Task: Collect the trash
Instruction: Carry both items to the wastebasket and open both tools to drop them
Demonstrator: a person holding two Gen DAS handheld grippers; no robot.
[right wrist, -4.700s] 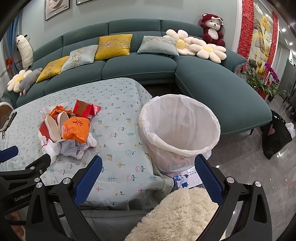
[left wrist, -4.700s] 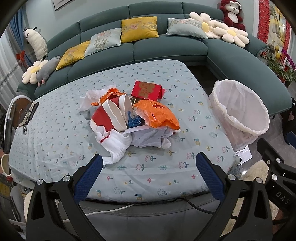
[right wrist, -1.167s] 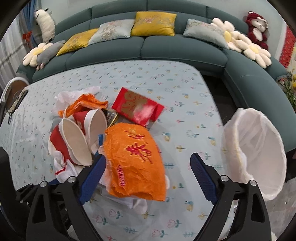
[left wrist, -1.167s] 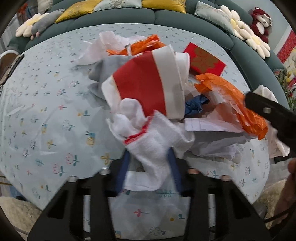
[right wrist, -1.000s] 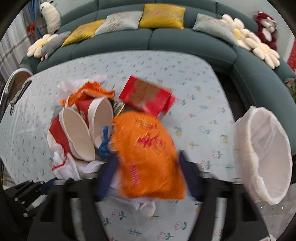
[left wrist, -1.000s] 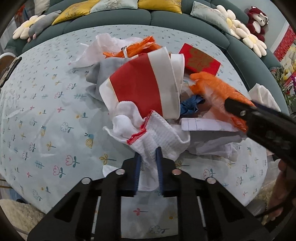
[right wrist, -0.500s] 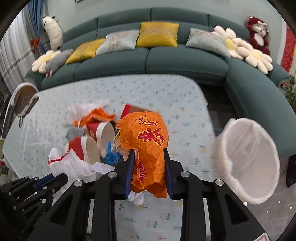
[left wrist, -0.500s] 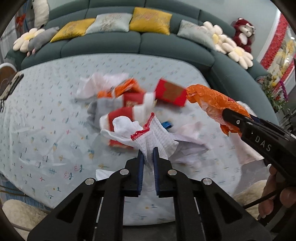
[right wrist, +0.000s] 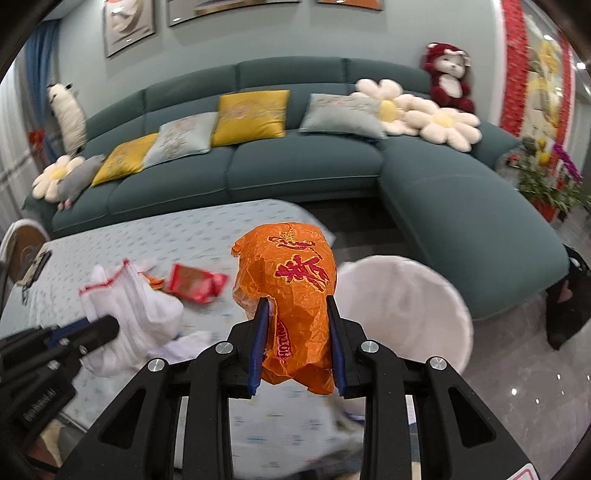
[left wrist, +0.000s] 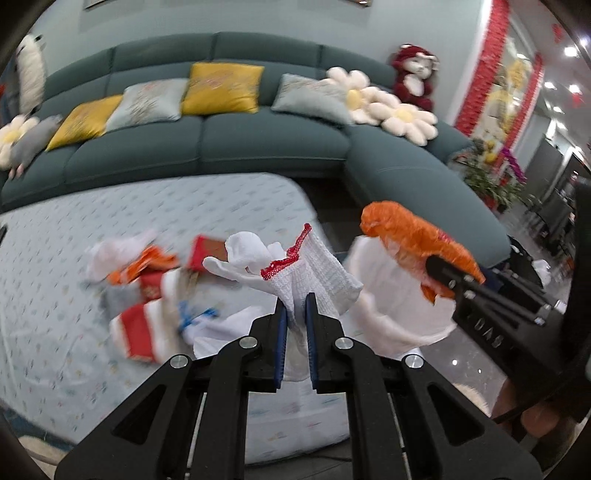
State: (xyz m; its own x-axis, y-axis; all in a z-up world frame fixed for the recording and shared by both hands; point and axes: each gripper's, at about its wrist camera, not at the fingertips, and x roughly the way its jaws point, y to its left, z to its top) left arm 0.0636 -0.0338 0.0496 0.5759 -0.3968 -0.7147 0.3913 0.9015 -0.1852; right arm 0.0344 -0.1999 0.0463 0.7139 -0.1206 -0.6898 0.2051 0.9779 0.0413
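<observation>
Left gripper [left wrist: 295, 306] low in the centre of the left wrist view, pointing forward over the tabletop [left wrist: 55, 314], jaws narrow and clamped on a white knit glove [left wrist: 295, 266] with a red-trimmed cuff. Glove raised clear of the tabletop, cuff and fingers fanning up and left of the blue pads [left wrist: 281, 332].

Right gripper [right wrist: 295, 314] low in the centre of the right wrist view, jaws partly closed around a crumpled orange plastic bag [right wrist: 291, 288] with red characters. Bag standing up between the pads, held in the air just left of the white-lined bin [right wrist: 406, 306], which sits at centre right of that frame.

Seen only from the left wrist: the remaining pile of trash [left wrist: 147, 295] at centre left, blurred, with red-and-white paper cups, orange scraps and a red packet; also the right gripper from the side at centre right, its orange bag in front of the bin's rim [left wrist: 399, 321], and part of a hand at lower right.

Seen only from the right wrist: the bin's open mouth and its liner, the printed face of the bag, the left gripper entering from the lower left with the glove hanging from it, and framed pictures [right wrist: 129, 26] on the wall at upper left. Green sofa [right wrist: 295, 166] with cushions across the back of both views.
</observation>
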